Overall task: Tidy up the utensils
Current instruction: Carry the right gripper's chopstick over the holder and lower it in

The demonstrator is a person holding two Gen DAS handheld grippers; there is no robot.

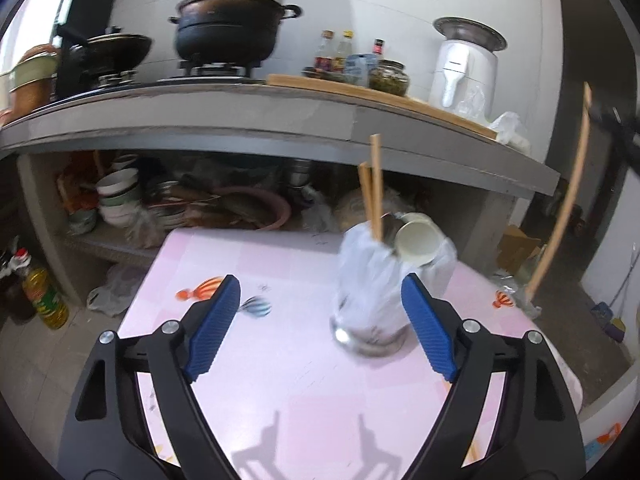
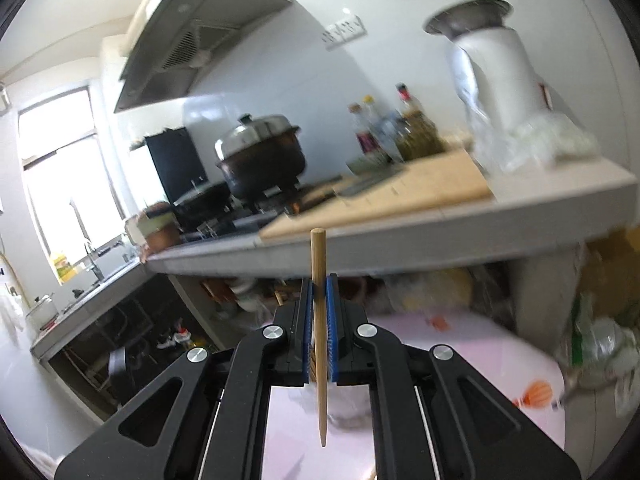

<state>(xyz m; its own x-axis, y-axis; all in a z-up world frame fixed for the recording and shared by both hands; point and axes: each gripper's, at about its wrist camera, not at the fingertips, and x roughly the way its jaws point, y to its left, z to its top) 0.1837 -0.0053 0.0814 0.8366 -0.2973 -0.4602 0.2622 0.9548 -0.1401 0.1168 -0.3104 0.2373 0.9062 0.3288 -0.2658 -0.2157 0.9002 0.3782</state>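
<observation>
Left gripper (image 1: 320, 320) stood released, wide jaws flanking nothing, the bag-wrapped steel utensil cup (image 1: 370, 300) with two chopsticks (image 1: 374, 192) right of centre on the pink table (image 1: 280, 380). Right gripper (image 2: 320, 332) clenched one upright chopstick (image 2: 319, 320) mid-frame.

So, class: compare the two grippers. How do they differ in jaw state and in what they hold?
1. The left gripper is open; the right gripper is shut.
2. The left gripper holds nothing, with the wrapped metal cup loose between its fingers; the right gripper clamps an upright chopstick.
Both share black arms and blue ribbed pads, above the pink table.
</observation>
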